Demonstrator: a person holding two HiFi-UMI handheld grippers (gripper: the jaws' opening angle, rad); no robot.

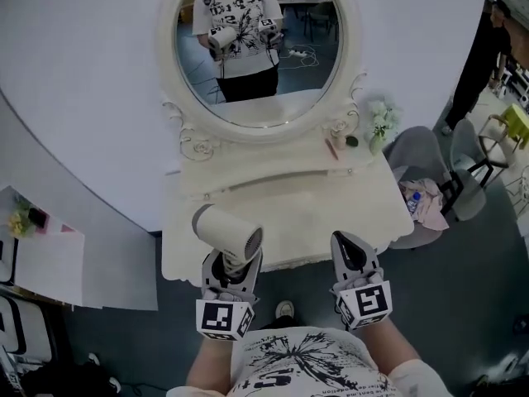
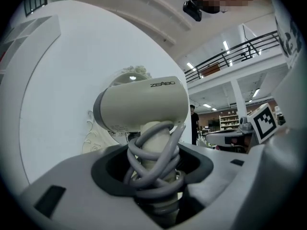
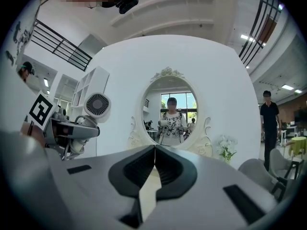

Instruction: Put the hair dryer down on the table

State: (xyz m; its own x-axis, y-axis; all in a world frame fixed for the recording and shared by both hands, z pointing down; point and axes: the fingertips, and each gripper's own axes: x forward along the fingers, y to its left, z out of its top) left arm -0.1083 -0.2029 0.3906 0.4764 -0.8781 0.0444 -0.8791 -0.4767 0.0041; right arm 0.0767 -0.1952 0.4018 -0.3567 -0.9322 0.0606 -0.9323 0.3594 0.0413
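Observation:
A cream hair dryer [image 1: 227, 234] with a grey cord wound round its handle is held upright over the front left of the white dressing table [image 1: 331, 205]. My left gripper [image 1: 233, 265] is shut on the handle; in the left gripper view the dryer [image 2: 144, 104] rises from between the jaws, cord loops [image 2: 156, 164] wrapped at the grip. My right gripper [image 1: 354, 256] hovers over the table's front right edge, shut with nothing in it; its jaws [image 3: 154, 164] meet at the tips. From that side the dryer's rear grille [image 3: 97, 104] shows at the left.
An oval mirror [image 1: 256, 48] in an ornate frame stands at the table's back and reflects the person. A small flower vase [image 1: 380, 126] sits at the back right. A grey chair [image 1: 430, 180] with cloth stands to the right. A person [image 1: 483, 56] stands at far right.

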